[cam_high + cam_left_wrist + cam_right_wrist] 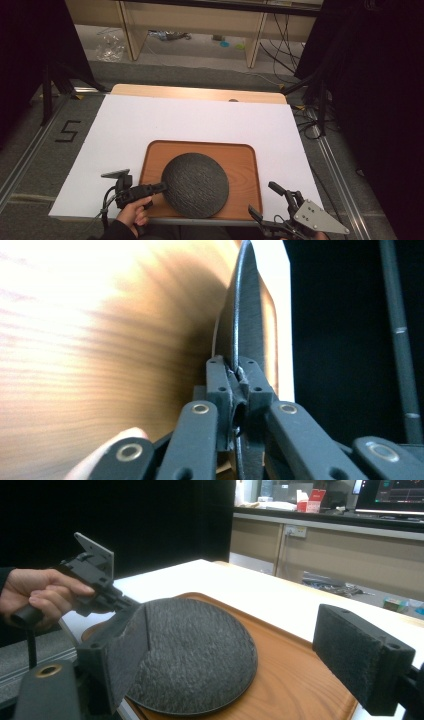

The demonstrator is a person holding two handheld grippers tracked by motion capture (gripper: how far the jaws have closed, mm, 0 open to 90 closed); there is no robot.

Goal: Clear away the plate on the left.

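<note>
White table (150, 120) holds wooden tray (245, 160) | left tongs (162, 187) clamp dark plate (200, 182) | right tongs (267, 200) wide

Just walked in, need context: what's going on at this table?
A person works with a handheld gripper in each hand. The left gripper is shut on the left rim of a dark round plate that sits on a wooden tray on the white table. The right gripper waits open at the tray's near right corner, holding nothing.

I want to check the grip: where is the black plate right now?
In the high view the black plate lies on the wooden tray near the table's front edge, its left rim pinched by the left gripper.
</note>
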